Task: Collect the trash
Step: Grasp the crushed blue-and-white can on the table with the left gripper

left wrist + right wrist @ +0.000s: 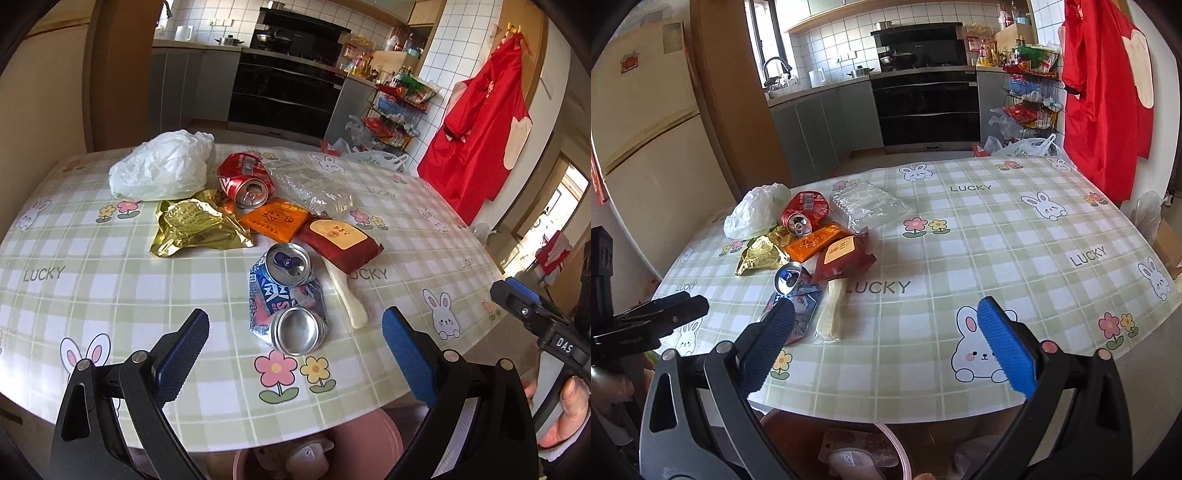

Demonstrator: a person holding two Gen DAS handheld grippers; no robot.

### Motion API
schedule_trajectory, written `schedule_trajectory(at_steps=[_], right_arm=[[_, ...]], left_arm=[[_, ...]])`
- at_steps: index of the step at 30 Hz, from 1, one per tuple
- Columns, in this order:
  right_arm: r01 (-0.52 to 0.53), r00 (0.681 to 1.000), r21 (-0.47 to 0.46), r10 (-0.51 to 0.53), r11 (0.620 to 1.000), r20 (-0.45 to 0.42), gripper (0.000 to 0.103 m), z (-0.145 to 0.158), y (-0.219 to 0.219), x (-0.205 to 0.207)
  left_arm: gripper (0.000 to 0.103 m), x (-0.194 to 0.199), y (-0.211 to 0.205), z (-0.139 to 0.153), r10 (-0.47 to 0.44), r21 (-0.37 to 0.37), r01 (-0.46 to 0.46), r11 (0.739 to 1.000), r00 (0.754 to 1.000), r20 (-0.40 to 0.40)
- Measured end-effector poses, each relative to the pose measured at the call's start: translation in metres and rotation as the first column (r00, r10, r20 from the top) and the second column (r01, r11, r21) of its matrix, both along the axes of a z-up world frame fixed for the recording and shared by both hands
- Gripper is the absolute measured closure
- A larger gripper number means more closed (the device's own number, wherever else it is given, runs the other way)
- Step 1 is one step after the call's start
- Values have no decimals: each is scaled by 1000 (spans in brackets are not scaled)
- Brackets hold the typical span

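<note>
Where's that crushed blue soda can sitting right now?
In the left wrist view the blue can lies on the table, nearest the open left gripper, with a dark red packet beyond it.

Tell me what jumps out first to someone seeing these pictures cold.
A heap of trash sits on the bunny-print tablecloth: a crushed blue can nearest the open left gripper, a crushed red can behind it, and a gold foil wrapper to the left. A bright red apron hangs on the right wall.
</note>
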State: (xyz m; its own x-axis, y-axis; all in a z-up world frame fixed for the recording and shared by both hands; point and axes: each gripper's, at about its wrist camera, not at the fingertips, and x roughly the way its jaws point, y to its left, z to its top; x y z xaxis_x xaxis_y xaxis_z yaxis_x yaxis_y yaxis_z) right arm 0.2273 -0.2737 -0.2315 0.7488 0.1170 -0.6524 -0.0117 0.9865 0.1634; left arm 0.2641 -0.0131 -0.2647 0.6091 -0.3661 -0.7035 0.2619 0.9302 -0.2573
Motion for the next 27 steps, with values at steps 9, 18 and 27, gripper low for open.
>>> schedule_trajectory(at_steps=[9, 18, 27], right_arm=[[16, 999, 12, -16, 1000, -39, 6, -23, -13, 24], [16, 998, 11, -16, 1000, -62, 6, -35, -17, 30], [12, 998, 17, -11, 1000, -65, 6, -36, -19, 32]], left_arm=[[12, 25, -23, -59, 29, 46, -23, 999, 992, -126], [18, 41, -37, -82, 127, 108, -110, 988, 977, -169], [18, 56, -41, -86, 195, 170, -165, 972, 965, -176]])
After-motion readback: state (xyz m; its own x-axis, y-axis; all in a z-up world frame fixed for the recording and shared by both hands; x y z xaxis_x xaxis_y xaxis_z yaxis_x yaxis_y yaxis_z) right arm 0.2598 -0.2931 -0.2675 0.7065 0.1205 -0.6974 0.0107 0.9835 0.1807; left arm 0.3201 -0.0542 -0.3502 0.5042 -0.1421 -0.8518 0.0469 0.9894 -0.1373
